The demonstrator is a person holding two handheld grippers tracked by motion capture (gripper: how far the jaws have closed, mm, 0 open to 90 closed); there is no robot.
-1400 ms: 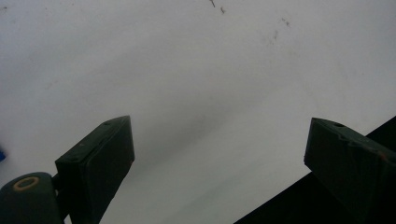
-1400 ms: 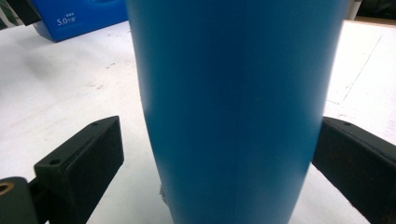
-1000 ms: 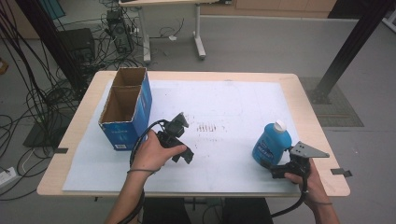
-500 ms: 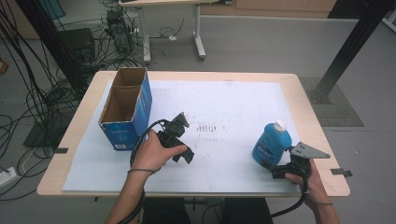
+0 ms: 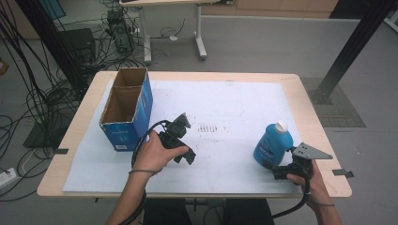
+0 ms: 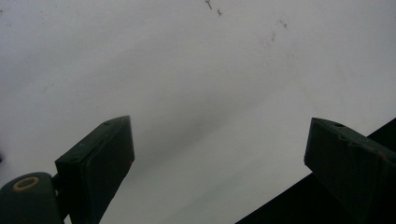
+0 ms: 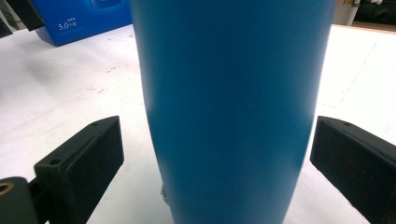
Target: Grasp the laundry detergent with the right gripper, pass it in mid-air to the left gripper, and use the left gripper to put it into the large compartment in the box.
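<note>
A blue bottle (image 5: 273, 145) with a white cap stands upright near the table's right front. My right gripper (image 5: 278, 172) sits low just in front of it. In the right gripper view the bottle's blue body (image 7: 233, 102) stands between the jaws of the right gripper (image 7: 217, 123); a gap shows at the left pad (image 7: 88, 154), so the gripper is open around it. My left gripper (image 5: 187, 157) is held over the white sheet near the table's middle. Its jaws (image 6: 219, 126) stand wide open over the bare sheet with nothing between them.
An open blue cardboard box (image 5: 126, 110) with two compartments stands at the left of the white sheet (image 5: 234, 103). The wooden table edge (image 5: 328, 154) runs close to the right of the bottle. Cables and another table's legs lie on the floor beyond.
</note>
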